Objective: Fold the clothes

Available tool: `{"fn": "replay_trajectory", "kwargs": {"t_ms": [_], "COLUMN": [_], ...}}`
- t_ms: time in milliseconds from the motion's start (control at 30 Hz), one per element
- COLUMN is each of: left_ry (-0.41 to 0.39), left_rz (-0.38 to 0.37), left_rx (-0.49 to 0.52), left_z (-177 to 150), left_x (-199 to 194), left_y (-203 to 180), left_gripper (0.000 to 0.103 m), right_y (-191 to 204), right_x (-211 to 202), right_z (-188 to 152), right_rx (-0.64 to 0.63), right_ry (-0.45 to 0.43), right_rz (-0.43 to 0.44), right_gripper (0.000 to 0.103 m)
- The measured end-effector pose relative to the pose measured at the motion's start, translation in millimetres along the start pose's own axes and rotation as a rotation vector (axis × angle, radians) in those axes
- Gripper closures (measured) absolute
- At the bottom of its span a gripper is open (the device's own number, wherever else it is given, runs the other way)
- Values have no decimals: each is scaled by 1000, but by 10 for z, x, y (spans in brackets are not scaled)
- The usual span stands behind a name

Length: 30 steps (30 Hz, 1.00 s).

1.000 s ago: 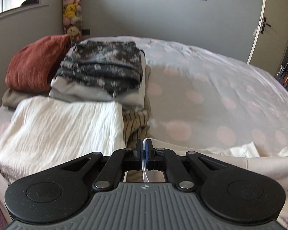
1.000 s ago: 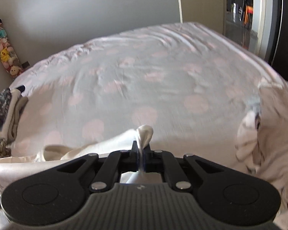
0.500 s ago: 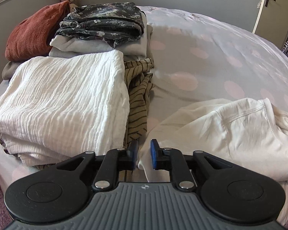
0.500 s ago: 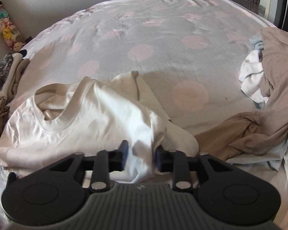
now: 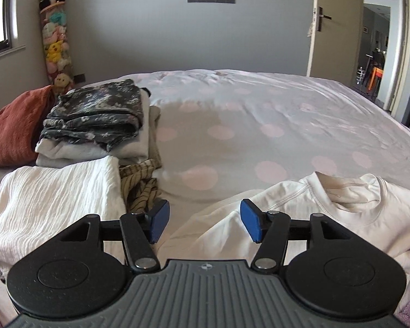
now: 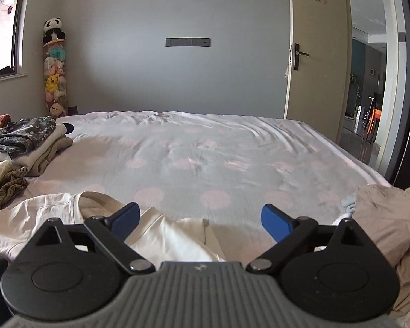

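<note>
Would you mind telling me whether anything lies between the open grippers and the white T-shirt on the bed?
Nothing visible does. The white T-shirt lies spread on the bed directly under and ahead of the open left gripper and right gripper. The folded stack sits off to the left.

T-shirt (image 5: 328, 213) on bed (image 5: 259, 114), folded stack (image 5: 76, 147) left.
</note>
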State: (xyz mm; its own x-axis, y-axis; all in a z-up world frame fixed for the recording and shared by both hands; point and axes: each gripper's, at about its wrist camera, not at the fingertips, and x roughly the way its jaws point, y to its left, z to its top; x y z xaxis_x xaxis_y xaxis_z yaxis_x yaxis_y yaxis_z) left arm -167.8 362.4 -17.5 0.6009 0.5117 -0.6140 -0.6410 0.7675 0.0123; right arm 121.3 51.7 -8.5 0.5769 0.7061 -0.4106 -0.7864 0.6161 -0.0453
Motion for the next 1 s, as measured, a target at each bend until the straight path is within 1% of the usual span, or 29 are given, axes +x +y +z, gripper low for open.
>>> {"fn": "replay_trajectory", "kwargs": {"t_ms": [100,167,267,367,433,467,533,567,600,767,800,900,1000], "left_ry": [-29,-17,-6,16,49,61,79,88,98,134,139,176,213], "left_rz": [-54,-72,-111,-152,-159,-165,-185,-198,-208,-243,-242,-232,-234], "left_rx": [60,108,145,164,193,222,280,305,324,420,444,501,503], "left_z": [-12,-16,9,-9,12,13,-5,-21,-38,-114,-128,-151,-165], "left_x": [36,90,213,341,468,529,634,688,749,1056,1109,1282,1446], "left_y": [-145,-215,-243,-231,-231,-244,-296,-328,-361,-515,-547,-627,-636], "left_gripper": [32,31,31,31,31,31,31,31,31,36,39,43,51], "right_y": [38,63,108,109,89,77,65,59,45,-14,-4,59,97], "right_x": [70,107,123,187,246,273,357,411,464,662,696,784,859], "right_z": [35,55,51,50,45,42,27,17,6,-79,-104,-198,-276], "right_rx": [-23,-33,-68,-89,-87,-84,-88,-91,-88,-19,-15,-35,-43], "right_ry": [34,54,76,133,162,169,186,198,206,204,205,209,213], "right_rz": [13,22,29,46,62,71,73,71,68,93,98,101,109], "right_gripper": [4,4,4,4,6,8,21,31,34,34,34,34,33]}}
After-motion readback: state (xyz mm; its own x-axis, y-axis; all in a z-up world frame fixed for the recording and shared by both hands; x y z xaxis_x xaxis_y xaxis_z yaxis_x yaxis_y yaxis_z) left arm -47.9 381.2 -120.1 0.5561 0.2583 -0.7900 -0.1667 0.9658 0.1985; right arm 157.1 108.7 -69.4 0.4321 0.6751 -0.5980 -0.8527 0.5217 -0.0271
